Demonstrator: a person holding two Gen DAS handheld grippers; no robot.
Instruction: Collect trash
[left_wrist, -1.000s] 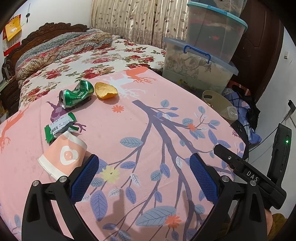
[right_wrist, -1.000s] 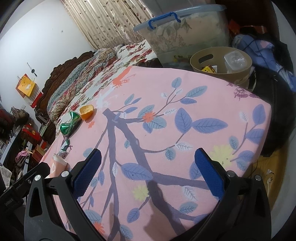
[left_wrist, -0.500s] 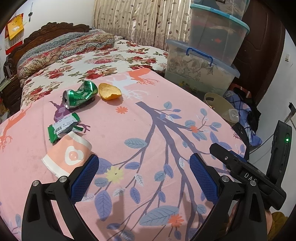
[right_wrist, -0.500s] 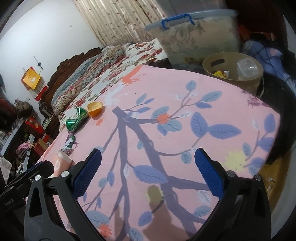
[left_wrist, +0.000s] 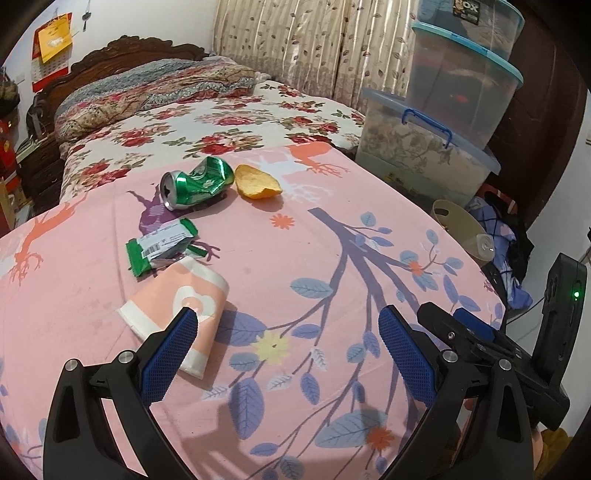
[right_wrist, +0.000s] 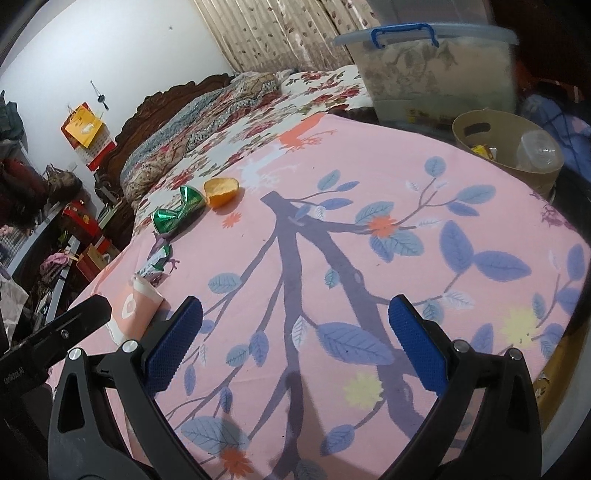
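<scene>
On a pink bedsheet printed with purple branches and blue leaves, four pieces of trash lie in a loose line. Farthest away, a crushed green can rests on its side just beside an orange peel. Nearer, a green snack wrapper lies touching the corner of a flattened pink paper cup with a white heart. The left gripper hovers above the sheet with its blue-padded jaws spread wide and empty, its left finger over the cup's near end. The right gripper hangs over bare sheet, jaws likewise apart and holding nothing. Beyond the bed's right edge stands a tan wastebasket with a clear plastic container inside, next to stacked storage bins.
</scene>
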